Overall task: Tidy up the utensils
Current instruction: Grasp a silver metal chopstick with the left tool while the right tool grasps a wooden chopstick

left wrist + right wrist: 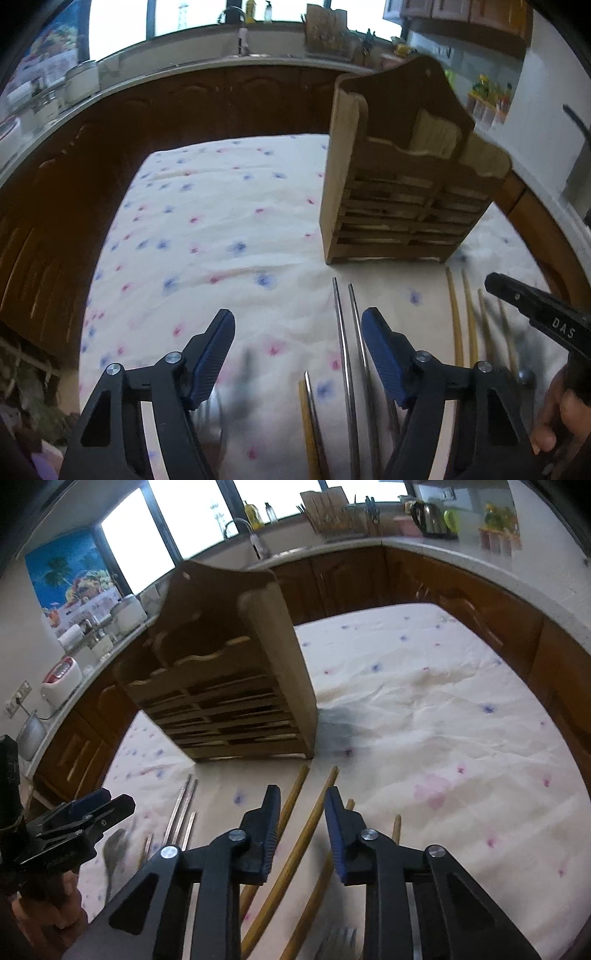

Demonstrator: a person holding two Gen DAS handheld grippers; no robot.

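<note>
A wooden utensil holder (399,184) (229,686) stands upright on the flowered cloth. In front of it lie metal chopsticks (341,332) (183,808) and wooden chopsticks (456,325) (291,812). My left gripper (298,317) hangs open over the cloth, its right finger just beside the metal chopsticks, with nothing between the pads. My right gripper (303,792) hovers above the wooden chopsticks with a narrow gap; one stick runs under that gap and the pads do not touch it. A spoon (112,849) lies near the left gripper (99,805), blurred.
The cloth-covered table (221,221) (443,720) is ringed by dark wooden cabinets (480,602) and a counter with a sink tap (255,535) and kettle (428,517). A blurred fork (340,938) lies at the near edge. A hand (557,417) holds the right gripper (517,295).
</note>
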